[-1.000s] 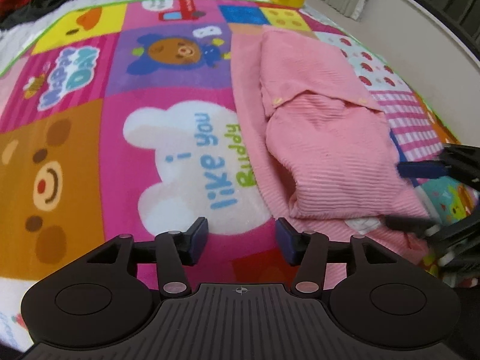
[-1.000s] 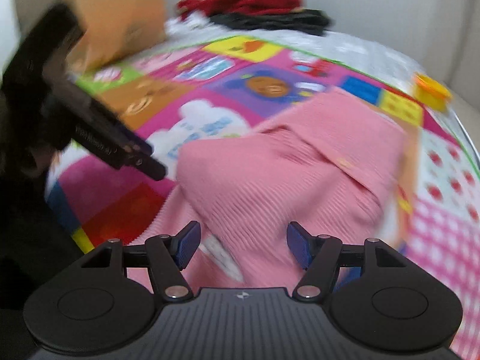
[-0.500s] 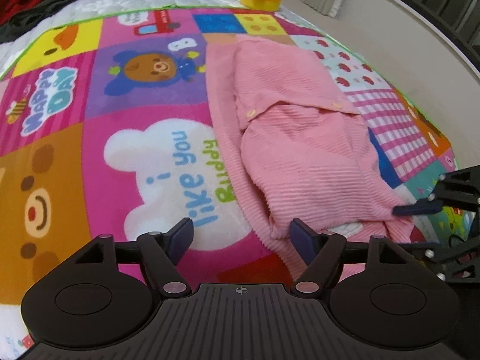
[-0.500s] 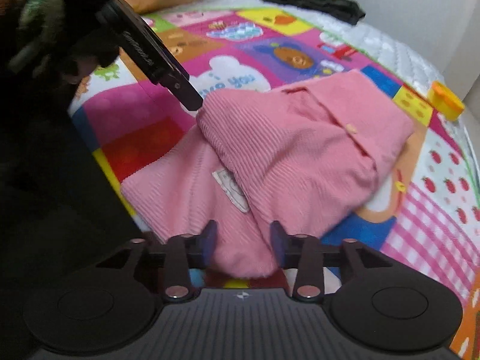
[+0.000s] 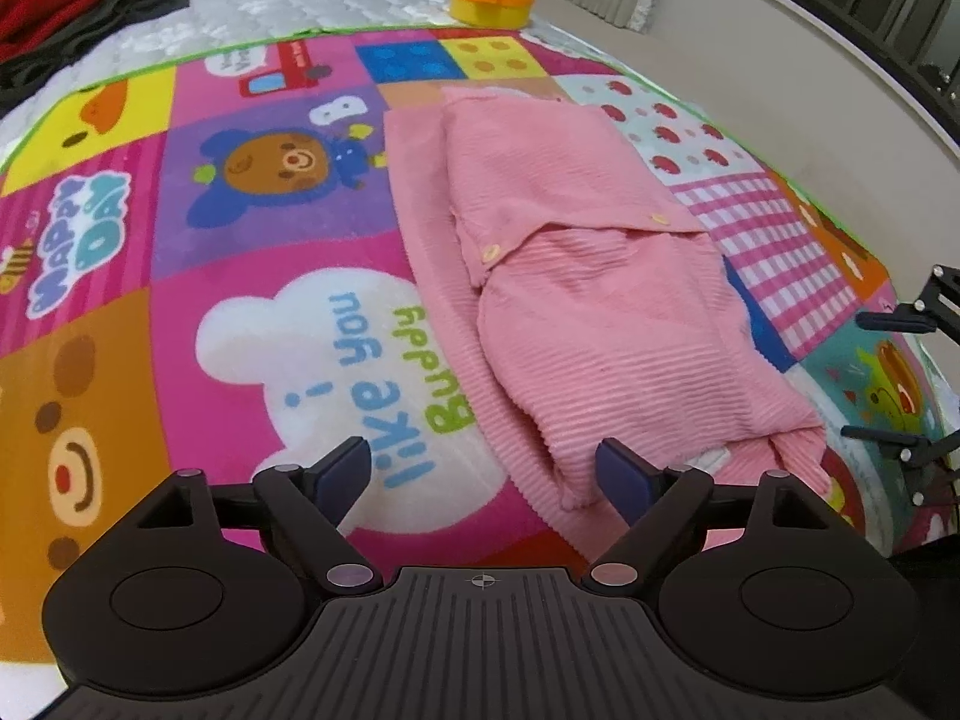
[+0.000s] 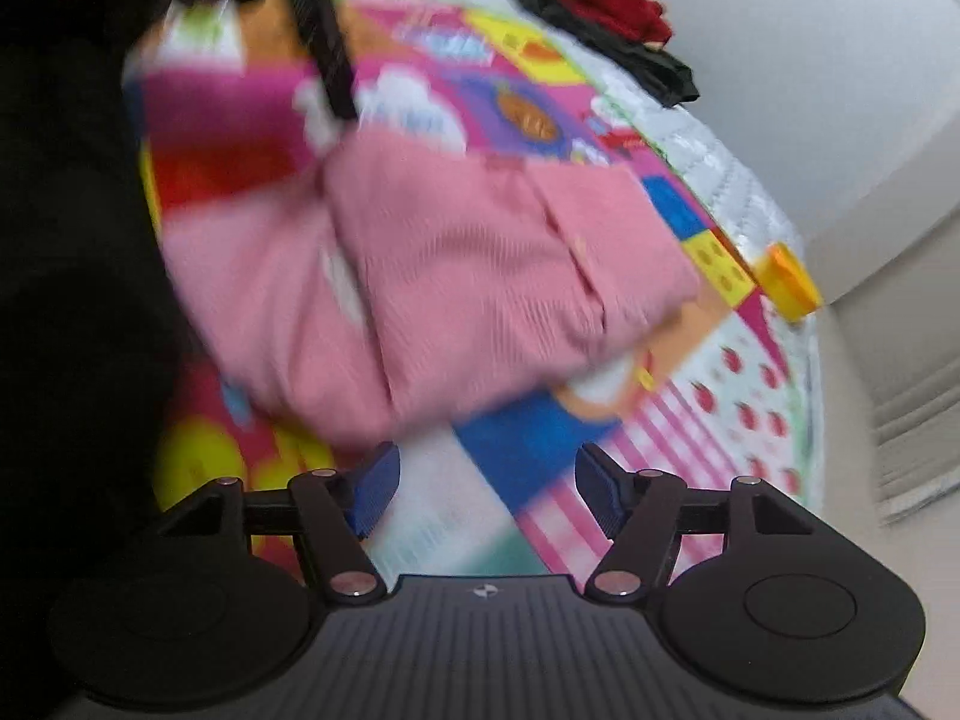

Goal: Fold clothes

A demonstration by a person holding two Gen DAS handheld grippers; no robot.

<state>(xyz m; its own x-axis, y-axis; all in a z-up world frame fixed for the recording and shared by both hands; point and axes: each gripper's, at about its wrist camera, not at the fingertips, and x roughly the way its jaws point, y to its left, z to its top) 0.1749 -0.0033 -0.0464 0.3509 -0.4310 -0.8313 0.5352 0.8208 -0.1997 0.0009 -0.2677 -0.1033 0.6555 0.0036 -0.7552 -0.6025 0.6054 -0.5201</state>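
Observation:
A pink ribbed garment (image 5: 600,300) lies folded lengthwise on the colourful play mat (image 5: 210,252), buttons showing at its fold. My left gripper (image 5: 483,477) hovers at the garment's near end. Its jaws are opening, and the garment's near corner lies loose between the fingers with no pad pressing on it. In the blurred right wrist view the garment (image 6: 480,276) sits beyond my right gripper (image 6: 487,489). The right jaws are opening with only mat between them. The right gripper (image 5: 882,378) also shows at the mat's right edge, clear of the garment.
A yellow-orange tub (image 5: 492,0) stands past the mat's far edge on the white quilted cover (image 5: 300,6). Red and dark clothes (image 5: 60,6) are heaped at the far left corner. A pale wall (image 5: 780,78) and curtains border the right side.
Both grippers' jaws have spread wider. The right gripper, which had the garment's near fold between its fingers, has come off it, pulled back over the mat and rolled.

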